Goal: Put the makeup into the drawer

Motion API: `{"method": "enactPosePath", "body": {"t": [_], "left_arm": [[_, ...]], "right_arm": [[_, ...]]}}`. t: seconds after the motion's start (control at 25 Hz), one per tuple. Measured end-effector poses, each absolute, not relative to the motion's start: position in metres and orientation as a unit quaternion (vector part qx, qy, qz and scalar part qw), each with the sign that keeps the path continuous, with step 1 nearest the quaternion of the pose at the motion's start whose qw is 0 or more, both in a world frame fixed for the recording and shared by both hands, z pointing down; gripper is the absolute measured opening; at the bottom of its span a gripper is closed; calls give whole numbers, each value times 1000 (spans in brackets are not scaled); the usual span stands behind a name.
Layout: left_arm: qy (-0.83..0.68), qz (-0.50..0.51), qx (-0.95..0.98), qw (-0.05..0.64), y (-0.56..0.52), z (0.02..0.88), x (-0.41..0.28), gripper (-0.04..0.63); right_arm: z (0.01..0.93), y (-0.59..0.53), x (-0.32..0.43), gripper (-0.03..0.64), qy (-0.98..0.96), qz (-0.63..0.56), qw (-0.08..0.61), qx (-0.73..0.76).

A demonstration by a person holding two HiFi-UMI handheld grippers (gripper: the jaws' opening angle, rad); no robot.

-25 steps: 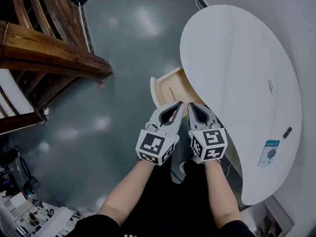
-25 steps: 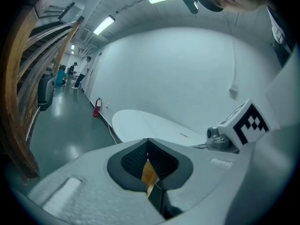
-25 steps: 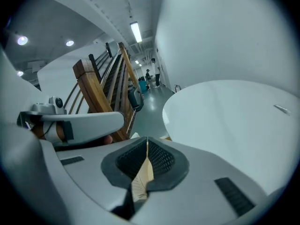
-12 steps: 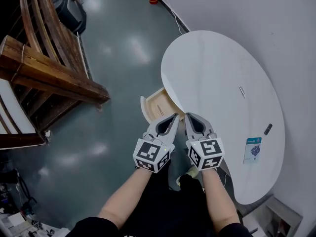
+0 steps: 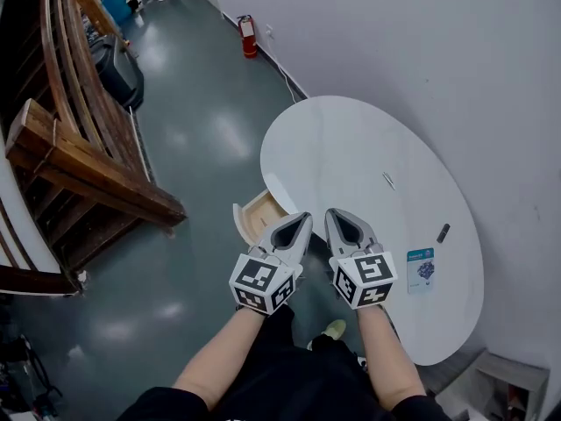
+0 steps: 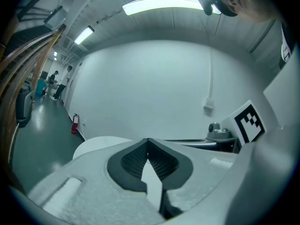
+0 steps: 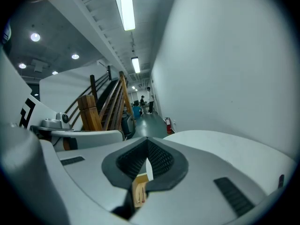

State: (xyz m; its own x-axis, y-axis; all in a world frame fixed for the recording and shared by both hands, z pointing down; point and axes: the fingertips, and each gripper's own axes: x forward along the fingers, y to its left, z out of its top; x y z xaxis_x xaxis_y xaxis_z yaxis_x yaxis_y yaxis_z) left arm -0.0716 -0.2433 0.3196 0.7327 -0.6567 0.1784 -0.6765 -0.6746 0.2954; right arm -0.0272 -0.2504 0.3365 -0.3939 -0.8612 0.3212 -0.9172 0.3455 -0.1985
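The wooden drawer [image 5: 254, 214] stands pulled out from under the left edge of the round white table [image 5: 342, 160]. On the tabletop lie a thin pencil-like stick [image 5: 388, 181], a small dark tube [image 5: 443, 232] and a blue packet [image 5: 421, 268]. My left gripper [image 5: 305, 218] and right gripper [image 5: 332, 215] are held side by side above the drawer's near corner, both shut with nothing between the jaws. In the left gripper view the left gripper [image 6: 148, 140] points at the wall, jaws closed tip to tip. In the right gripper view the right gripper [image 7: 147, 141] is closed too, and the drawer [image 7: 139, 191] shows through the gap below.
A wooden staircase [image 5: 79, 165] rises at the left over a grey-green floor [image 5: 184, 147]. A fire extinguisher [image 5: 249, 36] stands by the white wall [image 5: 421, 68] behind the table. People stand far down the corridor [image 7: 143, 104]. A shoe [image 5: 333, 329] shows below the grippers.
The head view has pulled up and back, so the table and drawer look smaller and farther off. Both grippers stay shut and side by side.
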Motion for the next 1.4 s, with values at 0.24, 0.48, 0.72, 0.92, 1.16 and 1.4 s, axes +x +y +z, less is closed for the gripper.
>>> {"method": "enactPosePath", "body": {"t": [0.24, 0.48, 0.72, 0.92, 1.16, 1.4], "left_arm": [[-344, 11, 927, 150, -227, 275, -42, 9], [-329, 0, 936, 128, -209, 239, -20, 9], [-321, -4, 940, 118, -191, 218, -8, 9], [-318, -9, 942, 106, -178, 207, 3, 9], [-319, -7, 943, 95, -173, 203, 12, 9], [-313, -8, 945, 92, -172, 199, 19, 9]], "right_arm": [[286, -235, -2, 17, -817, 137, 54, 558], [251, -218, 16, 15, -816, 109, 40, 566], [225, -201, 29, 15, -817, 90, 23, 569], [214, -190, 38, 15, -818, 82, 15, 569], [211, -185, 45, 15, -818, 78, 13, 569], [208, -183, 53, 15, -814, 76, 12, 576]]}}
